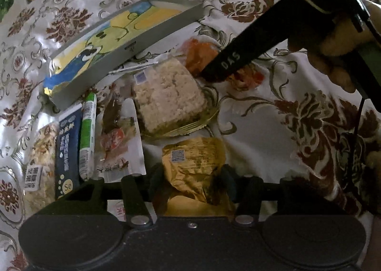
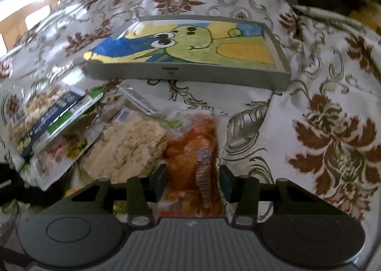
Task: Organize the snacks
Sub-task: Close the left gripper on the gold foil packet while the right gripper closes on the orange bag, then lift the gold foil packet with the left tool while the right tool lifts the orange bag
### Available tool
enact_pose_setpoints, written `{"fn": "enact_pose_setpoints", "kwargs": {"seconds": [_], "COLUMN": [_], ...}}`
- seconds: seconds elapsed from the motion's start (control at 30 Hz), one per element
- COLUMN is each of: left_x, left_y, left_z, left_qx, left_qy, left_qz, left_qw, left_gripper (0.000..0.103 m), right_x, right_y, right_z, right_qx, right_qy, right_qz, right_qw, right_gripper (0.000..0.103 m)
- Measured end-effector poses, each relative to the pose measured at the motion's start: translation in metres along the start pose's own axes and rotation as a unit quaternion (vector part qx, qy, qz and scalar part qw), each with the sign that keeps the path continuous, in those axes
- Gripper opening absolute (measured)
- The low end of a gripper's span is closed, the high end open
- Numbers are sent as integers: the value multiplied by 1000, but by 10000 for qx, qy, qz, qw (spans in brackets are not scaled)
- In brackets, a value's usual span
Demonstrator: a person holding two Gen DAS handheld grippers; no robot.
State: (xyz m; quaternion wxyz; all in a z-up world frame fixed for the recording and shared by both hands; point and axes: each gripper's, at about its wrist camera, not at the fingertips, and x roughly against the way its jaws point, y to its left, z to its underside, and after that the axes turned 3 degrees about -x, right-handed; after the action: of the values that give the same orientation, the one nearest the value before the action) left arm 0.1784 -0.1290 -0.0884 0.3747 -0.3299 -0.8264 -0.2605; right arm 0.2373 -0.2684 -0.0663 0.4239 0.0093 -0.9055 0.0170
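My left gripper (image 1: 191, 181) has its jaws on both sides of a gold foil snack packet (image 1: 194, 159) that looks crumpled between them. My right gripper (image 2: 191, 180) straddles an orange snack packet (image 2: 193, 152), its jaws a little apart from the packet's sides; in the left wrist view the right gripper (image 1: 214, 73) reaches down onto that orange packet (image 1: 198, 53). A grey tray with a cartoon picture (image 2: 190, 72) lies beyond the snacks, seen in the left wrist view too (image 1: 123, 54). A clear pack of pale rice cake (image 1: 166, 97) lies between the packets.
More snacks lie at the left: a dark blue box (image 1: 67, 149), a green and white stick pack (image 1: 87, 135), a clear bag with red pieces (image 1: 116, 142) and a nutty bar (image 1: 39, 152). Everything rests on a floral cloth (image 1: 273, 113).
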Motion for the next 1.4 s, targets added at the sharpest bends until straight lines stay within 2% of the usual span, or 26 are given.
{"fn": "enact_pose_setpoints", "kwargs": {"seconds": [0.23, 0.53, 0.63, 0.7, 0.93, 1.1, 1.17, 1.23, 1.3, 1.33, 1.4], "left_x": [6, 15, 21, 22, 20, 20, 20, 22, 24, 25, 27], "left_y": [8, 9, 8, 6, 16, 18, 19, 19, 21, 22, 23], "left_z": [-3, -5, -6, -5, -4, -5, -5, -5, -5, -5, -5], "left_qx": [341, 477, 485, 438, 735, 871, 900, 910, 948, 980, 1023], "left_qy": [-222, -353, -438, -479, -528, -626, -657, -706, -764, -798, -863], "left_qz": [-46, -160, -184, -189, -77, -79, -69, -99, -108, -98, -102], "left_qw": [9992, 9981, 9977, 9977, 9959, 9942, 9937, 9933, 9925, 9919, 9910], "left_gripper": [50, 50, 50, 50, 50, 50, 50, 48, 47, 47, 47], "right_x": [-8, 12, 22, 30, 5, -7, -8, -11, -11, -10, -8], "right_y": [-5, 9, 12, 13, 9, 1, 2, 7, 12, 12, 8], "right_z": [3, 7, 10, 11, 6, 6, 9, 12, 13, 12, 9], "right_qx": [-37, 514, 610, 630, 492, 341, 391, 562, 631, 597, 460], "right_qy": [80, -59, -110, -192, -57, -106, -129, -143, -170, -176, -161], "right_qz": [-142, 181, 310, 294, 46, -102, -189, -100, 10, 71, 105], "right_qw": [9999, 9985, 9976, 9974, 9988, 9993, 9990, 9983, 9979, 9980, 9988], "right_gripper": [56, 49, 42, 42, 47, 55, 67, 67, 61, 50, 46]}}
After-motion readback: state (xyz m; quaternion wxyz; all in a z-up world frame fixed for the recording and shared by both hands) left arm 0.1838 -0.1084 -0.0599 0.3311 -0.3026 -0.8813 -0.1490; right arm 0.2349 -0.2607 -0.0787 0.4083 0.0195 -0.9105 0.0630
